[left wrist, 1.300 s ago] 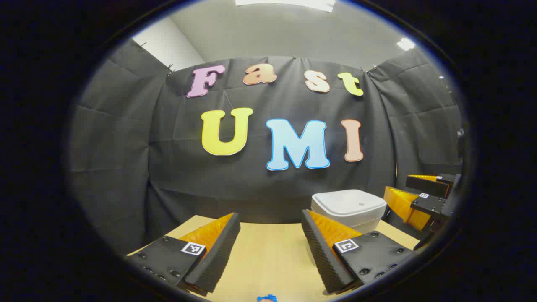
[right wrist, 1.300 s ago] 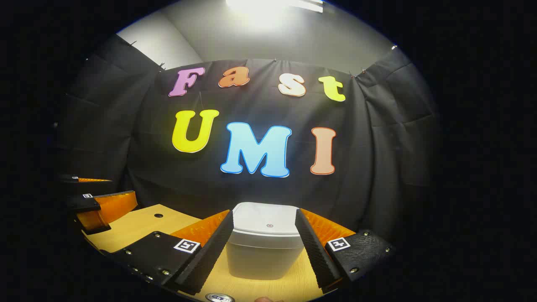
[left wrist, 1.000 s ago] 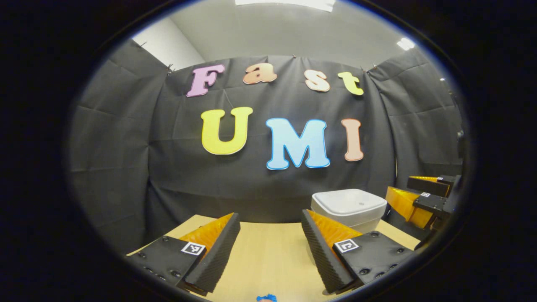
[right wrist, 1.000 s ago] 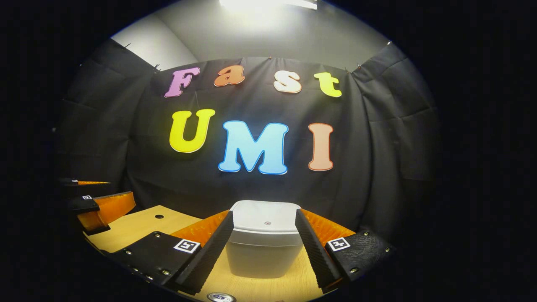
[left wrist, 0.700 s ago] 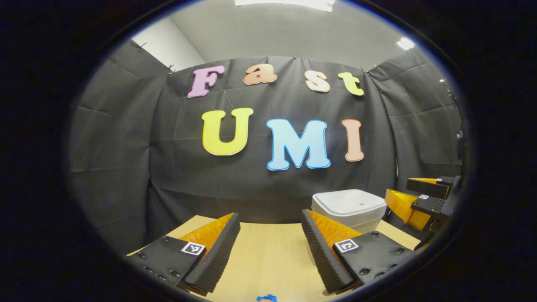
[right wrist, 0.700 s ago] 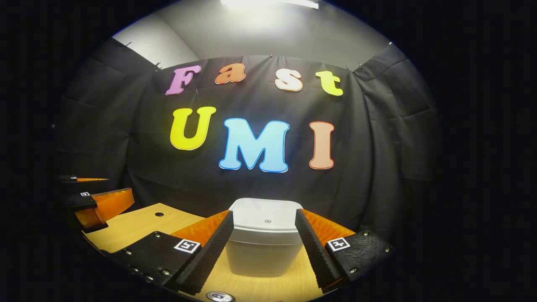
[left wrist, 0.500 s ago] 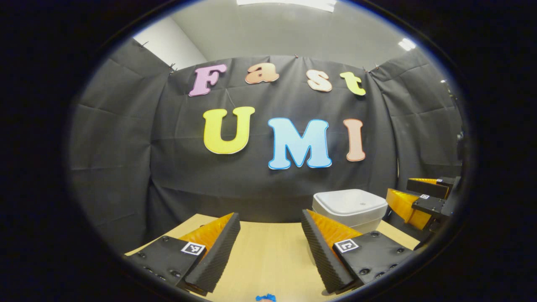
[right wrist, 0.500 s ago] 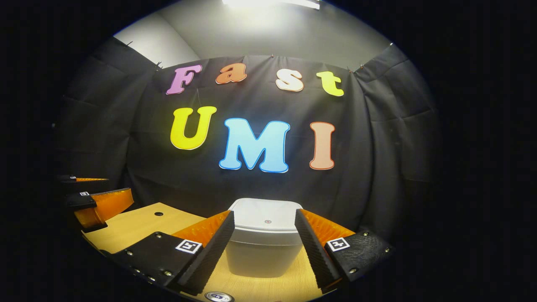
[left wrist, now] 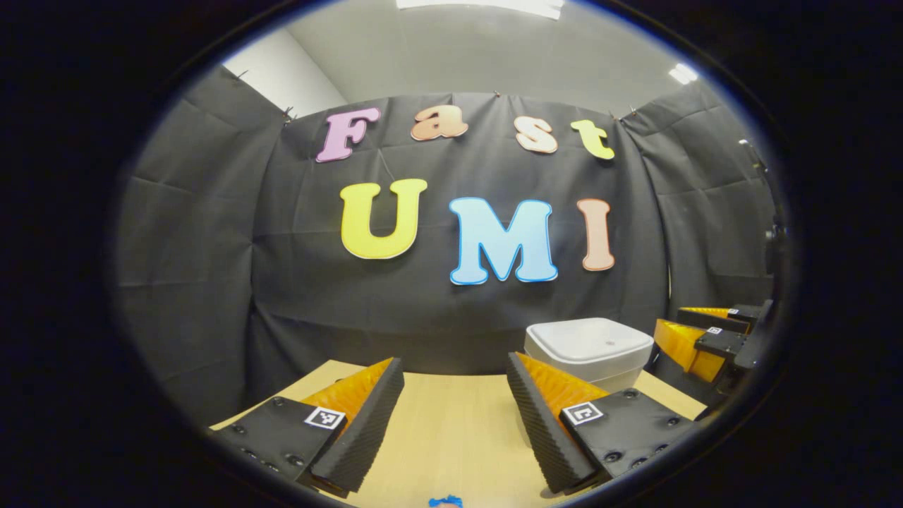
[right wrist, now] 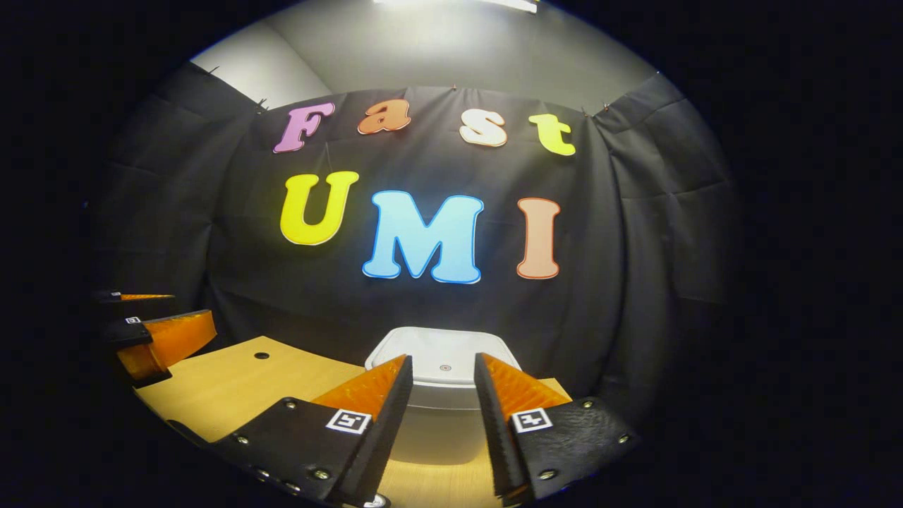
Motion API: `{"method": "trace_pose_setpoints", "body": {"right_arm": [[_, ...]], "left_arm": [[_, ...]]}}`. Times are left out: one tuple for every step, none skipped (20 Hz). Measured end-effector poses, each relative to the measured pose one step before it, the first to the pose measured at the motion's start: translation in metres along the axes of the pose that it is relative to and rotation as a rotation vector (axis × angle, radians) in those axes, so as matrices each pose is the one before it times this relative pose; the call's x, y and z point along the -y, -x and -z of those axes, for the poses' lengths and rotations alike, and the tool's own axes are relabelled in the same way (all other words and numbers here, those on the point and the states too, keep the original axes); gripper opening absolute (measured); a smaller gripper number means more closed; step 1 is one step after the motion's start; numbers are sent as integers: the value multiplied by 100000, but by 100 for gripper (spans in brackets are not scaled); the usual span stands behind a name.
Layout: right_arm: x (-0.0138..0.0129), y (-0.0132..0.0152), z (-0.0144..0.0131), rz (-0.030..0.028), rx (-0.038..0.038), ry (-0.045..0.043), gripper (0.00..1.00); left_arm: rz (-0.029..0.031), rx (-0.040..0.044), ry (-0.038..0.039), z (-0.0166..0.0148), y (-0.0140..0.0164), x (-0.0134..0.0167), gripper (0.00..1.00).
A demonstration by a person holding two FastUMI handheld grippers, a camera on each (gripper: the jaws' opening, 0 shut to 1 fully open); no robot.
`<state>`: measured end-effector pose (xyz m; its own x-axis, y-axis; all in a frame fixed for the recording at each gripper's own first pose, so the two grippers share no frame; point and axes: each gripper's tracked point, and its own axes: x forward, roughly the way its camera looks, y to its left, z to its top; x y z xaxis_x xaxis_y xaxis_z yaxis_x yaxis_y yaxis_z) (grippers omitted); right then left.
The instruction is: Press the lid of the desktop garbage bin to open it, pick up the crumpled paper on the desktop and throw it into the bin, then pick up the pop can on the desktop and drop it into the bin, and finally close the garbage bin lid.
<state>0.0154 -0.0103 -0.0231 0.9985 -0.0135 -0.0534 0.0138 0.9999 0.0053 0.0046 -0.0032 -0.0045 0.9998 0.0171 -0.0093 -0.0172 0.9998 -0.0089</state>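
Fingers of right gripper point(right wrist: 443, 381) narrowly parted, hovering before white garbage bin point(right wrist: 441, 395), lid point(right wrist: 443, 360) shut, at far edge of wooden desktop point(right wrist: 233, 384). Left gripper point(left wrist: 455, 384) spread wide, holding nothing. Bit of blue object point(left wrist: 446, 502) at bottom edge. No legible labels.

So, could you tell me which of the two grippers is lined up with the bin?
The right gripper: the white bin sits straight ahead between its fingers. The left gripper faces bare tabletop, with the bin off to its right.

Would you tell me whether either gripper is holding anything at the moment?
Nothing is held: the left gripper and right gripper both have empty gaps.
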Motion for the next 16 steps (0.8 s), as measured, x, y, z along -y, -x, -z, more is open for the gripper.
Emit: {"method": "trace_pose_setpoints", "body": {"right_arm": [[-132, 73, 151, -468, -337, -232, 53], [32, -277, 305, 741, -743, 125, 53], [354, 17, 26, 1047, -325, -228, 51], [187, -183, 150, 389, -216, -352, 35], [-159, 254, 72, -229, -216, -170, 28], [-143, -158, 19, -383, -54, 154, 28], [-389, 64, -69, -1832, 676, 212, 28], [736, 227, 142, 5387, -714, 1473, 28], [173, -136, -11, -1372, 798, -454, 19], [-352, -254, 115, -1795, -468, -677, 4], [-56, -133, 346, -999, -277, -463, 4], [-219, -391, 220, -606, -778, -61, 4], [51, 150, 339, -601, -337, -461, 3], [-47, -153, 185, -696, -402, -873, 3], [151, -283, 249, 318, -98, -665, 2], [-158, -172, 16, -692, 324, 74, 0]], "left_arm": [[-109, -222, 32, 137, 98, -32, 96], [-61, -203, 67, 97, -18, 3, 97], [-11, -248, 63, 63, 3, -24, 98], [-188, -102, -43, 49, -17, -55, 96], [-194, 149, -49, -82, -72, -47, 94], [-149, -8, -58, 11, -40, -38, 95], [-39, -75, -22, 128, 56, -23, 96], [-29, -66, 25, 43, -63, 44, 96], [27, -28, 7, -30, -15, 56, 96], [-124, 72, -58, -17, 66, 13, 96], [-64, 86, -30, -13, -22, -25, 96], [12, 31, -200, 27, 32, 55, 98], [-124, 210, -458, -13, 226, -124, 98], [-316, 276, -608, -180, 37, -109, 94], [-341, 387, -399, -73, 37, -168, 94], [-303, 271, -94, -31, 68, -169, 94]]}}
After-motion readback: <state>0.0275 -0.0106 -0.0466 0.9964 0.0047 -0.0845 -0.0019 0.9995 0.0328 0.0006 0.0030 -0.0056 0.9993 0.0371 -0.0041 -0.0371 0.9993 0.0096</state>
